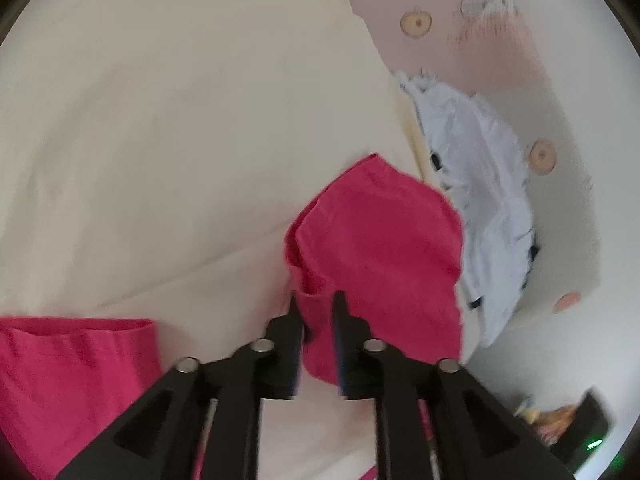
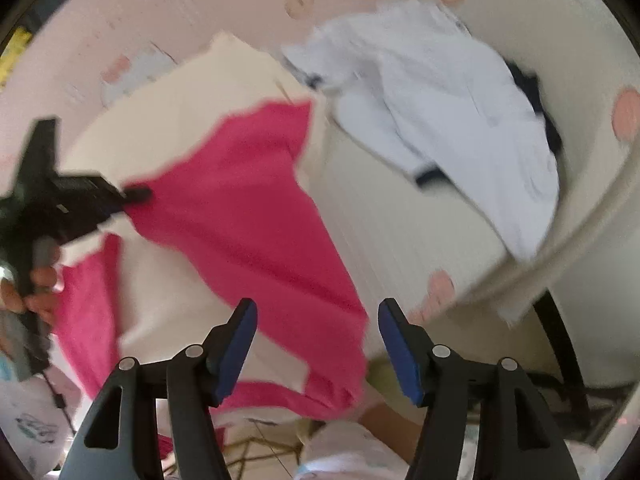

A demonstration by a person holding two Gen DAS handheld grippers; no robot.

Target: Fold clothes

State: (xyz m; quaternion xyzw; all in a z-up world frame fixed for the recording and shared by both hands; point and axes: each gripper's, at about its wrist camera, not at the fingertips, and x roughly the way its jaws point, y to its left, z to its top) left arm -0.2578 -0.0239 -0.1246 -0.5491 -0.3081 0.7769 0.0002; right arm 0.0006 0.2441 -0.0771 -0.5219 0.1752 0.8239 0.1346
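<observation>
Left wrist view. Left gripper (image 1: 316,300) points down at the pink garment (image 1: 380,256). Jaws narrowly parted; a fold of pink cloth lies between the tips. Frame blurred, so I cannot tell whether the pads press on it. Pink garment lies on a cream cloth (image 1: 180,140), which covers most of the frame. A second stretch of pink shows to the lower left of the gripper, also on the cream cloth. A white garment (image 1: 480,184) with dark trim lies crumpled just beyond the cream cloth's right edge, on the printed sheet (image 1: 460,40).

Right wrist view. Right gripper (image 2: 318,312) hangs above the pink garment (image 2: 248,200), jaws wide, blue pads (image 2: 400,356) bare, nothing between them. Pink cloth runs from under the gripper up and left across the cream cloth (image 2: 168,120). Left gripper (image 2: 136,194) enters from the left edge, its tip at the pink garment's left corner; a hand (image 2: 40,284) holds its grip. White garment (image 2: 460,128) lies well apart from the pink one, to the upper right, on the sheet (image 2: 160,8).
</observation>
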